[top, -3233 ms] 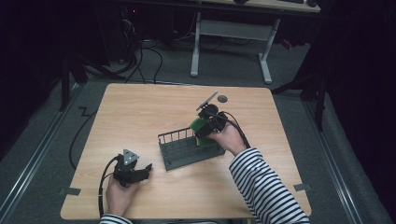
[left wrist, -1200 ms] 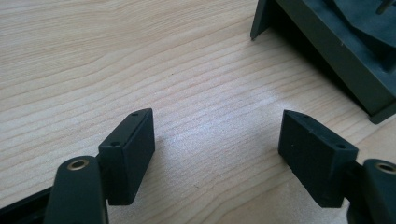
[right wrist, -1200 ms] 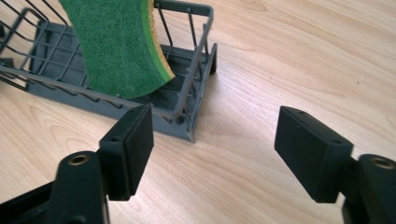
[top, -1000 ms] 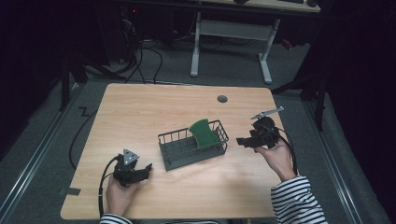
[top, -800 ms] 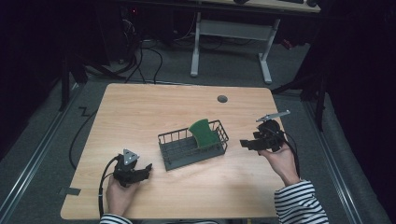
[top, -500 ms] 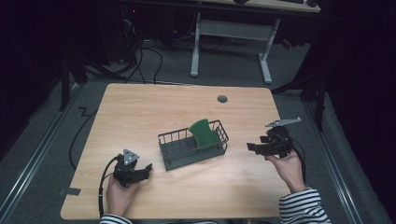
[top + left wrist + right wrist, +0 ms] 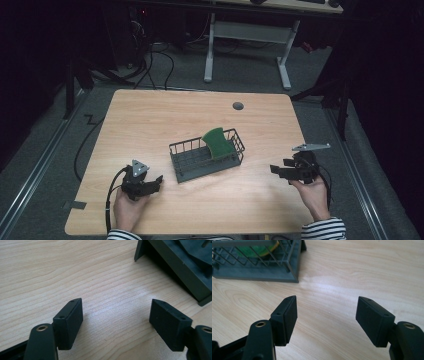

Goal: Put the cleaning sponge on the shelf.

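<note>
Jaws of the right gripper (image 7: 281,172) stand wide apart with nothing but bare wood between them, having just been closing a little; the tool sits low over the near right part of the wooden table (image 7: 150,125), held in the person's right hand (image 7: 315,192), a striped sleeve (image 7: 322,231) showing at the wrist. Its grey three-cornered plate (image 7: 311,147) rides on top. In the right gripper view, the two black pads (image 7: 287,315) frame empty tabletop, and the corner of the dark wire basket (image 7: 262,267) lies beyond them to the upper left, well apart from the tips.

Across the table, the left gripper (image 7: 156,181) rests near the front left edge in the person's left hand (image 7: 127,210), its jaws likewise spread and empty, its black cable (image 7: 111,192) looping back toward the edge. The left gripper view shows the basket's dark base at the upper right, near but not touching.

Between the two tools, the basket (image 7: 192,162) sits at mid-table, turned slightly askew. A green sponge (image 7: 218,142) stands upright in its right-hand end, leaning against the wires and rising above the rim. A small round grommet (image 7: 238,106) marks the far side of the table.
</note>
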Action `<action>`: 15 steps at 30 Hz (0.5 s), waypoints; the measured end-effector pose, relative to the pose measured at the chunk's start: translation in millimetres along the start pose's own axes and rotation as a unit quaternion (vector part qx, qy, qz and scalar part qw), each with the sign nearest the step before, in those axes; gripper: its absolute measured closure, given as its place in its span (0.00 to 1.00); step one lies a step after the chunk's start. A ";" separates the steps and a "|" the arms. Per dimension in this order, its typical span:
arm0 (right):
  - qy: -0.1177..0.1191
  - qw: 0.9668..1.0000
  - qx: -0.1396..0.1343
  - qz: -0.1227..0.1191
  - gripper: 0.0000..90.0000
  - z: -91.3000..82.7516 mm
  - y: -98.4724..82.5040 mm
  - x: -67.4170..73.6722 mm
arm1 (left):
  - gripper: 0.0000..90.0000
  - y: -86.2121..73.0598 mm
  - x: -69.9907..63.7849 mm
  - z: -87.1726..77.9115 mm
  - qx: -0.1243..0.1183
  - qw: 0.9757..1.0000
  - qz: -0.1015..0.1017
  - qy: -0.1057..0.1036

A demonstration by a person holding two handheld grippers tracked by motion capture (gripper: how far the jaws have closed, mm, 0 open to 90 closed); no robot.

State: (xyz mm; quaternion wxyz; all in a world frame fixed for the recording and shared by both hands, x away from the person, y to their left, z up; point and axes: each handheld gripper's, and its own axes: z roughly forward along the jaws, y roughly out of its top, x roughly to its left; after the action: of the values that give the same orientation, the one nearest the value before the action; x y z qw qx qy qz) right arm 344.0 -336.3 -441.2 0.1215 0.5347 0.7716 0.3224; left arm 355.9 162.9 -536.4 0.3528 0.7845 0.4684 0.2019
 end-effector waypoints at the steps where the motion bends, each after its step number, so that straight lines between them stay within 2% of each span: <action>1: 0.001 1.000 -0.001 0.004 0.38 1.4 -3.8 -0.5 | 0.31 0.0 0.0 0.0 0.000 1.000 0.000 0.000; 4: 0.003 1.000 -0.005 0.016 0.39 6.9 -14.2 -2.9 | 0.31 0.0 -0.1 0.0 0.000 1.000 0.000 0.000; 15: -0.015 1.000 -0.006 0.012 0.39 30.1 -36.9 -4.4 | 0.31 -0.1 -0.2 -0.1 0.000 1.000 0.000 0.001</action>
State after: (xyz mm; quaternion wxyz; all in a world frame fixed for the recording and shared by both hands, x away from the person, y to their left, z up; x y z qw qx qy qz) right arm 334.2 -337.4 -488.1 0.1318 0.5483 0.7612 0.3203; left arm 355.7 162.8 -536.4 0.3524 0.7843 0.4688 0.2022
